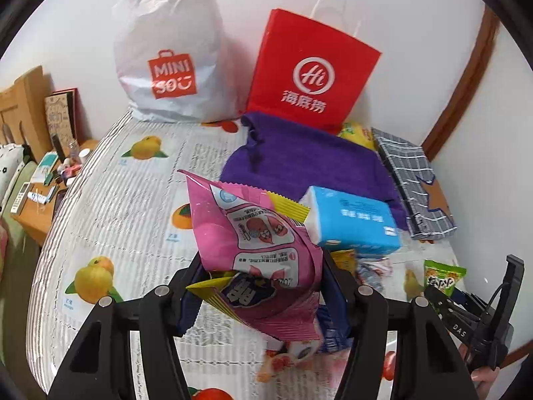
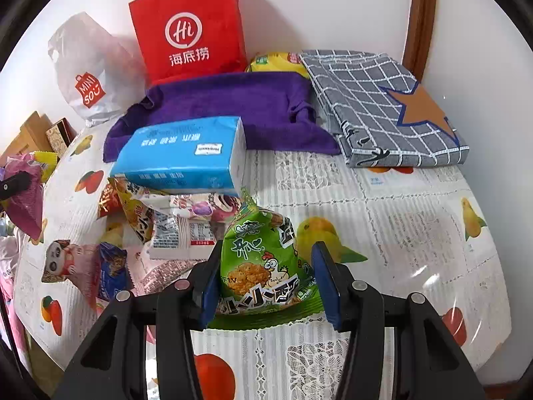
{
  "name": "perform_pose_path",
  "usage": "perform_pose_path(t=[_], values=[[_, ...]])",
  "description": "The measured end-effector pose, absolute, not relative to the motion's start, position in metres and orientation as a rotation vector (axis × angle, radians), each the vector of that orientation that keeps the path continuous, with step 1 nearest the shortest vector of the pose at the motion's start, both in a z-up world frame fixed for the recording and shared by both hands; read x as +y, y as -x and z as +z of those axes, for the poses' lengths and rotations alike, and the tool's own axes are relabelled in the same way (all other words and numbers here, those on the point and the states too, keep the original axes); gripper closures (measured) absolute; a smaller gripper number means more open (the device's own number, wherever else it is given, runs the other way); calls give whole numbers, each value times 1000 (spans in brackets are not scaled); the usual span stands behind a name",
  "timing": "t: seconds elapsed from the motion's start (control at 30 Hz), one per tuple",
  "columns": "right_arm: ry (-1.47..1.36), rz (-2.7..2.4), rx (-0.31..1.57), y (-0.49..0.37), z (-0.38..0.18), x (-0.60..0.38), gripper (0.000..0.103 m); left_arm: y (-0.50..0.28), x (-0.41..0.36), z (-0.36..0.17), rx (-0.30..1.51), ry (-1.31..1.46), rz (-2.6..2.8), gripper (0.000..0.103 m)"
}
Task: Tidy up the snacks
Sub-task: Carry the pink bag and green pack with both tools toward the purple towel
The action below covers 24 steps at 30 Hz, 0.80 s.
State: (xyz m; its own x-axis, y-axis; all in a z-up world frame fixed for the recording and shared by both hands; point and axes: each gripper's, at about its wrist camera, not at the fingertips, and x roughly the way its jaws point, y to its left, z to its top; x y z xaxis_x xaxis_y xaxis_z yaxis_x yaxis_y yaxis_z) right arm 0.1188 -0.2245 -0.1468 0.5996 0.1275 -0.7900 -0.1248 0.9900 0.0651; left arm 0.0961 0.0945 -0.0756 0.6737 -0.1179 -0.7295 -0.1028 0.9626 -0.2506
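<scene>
Snack packets (image 1: 263,260) (image 2: 266,263) clamped in both claws

**Bags, cloths and tissues at the back**

A red paper bag (image 2: 190,26) and a white plastic bag (image 2: 83,73) stand against the wall. Before them lie a purple towel (image 2: 226,106), a grey checked cloth (image 2: 376,100) and a blue tissue pack (image 2: 180,153), on a fruit-print tablecloth (image 2: 416,226).

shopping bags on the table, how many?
2. The white Miniso bag stands at the back left against the wall; the red paper bag stands to its right, behind the purple cloth. Neither view shows more.
</scene>
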Motion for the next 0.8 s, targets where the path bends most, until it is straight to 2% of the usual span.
perform_pose_path(t=[0.4, 0.8], values=[[18, 180, 826, -139, -94, -210, 53, -126, 50, -45, 803, 236, -102, 43], [34, 199, 767, -213, -58, -185, 52, -193, 41, -25, 791, 186, -110, 43]])
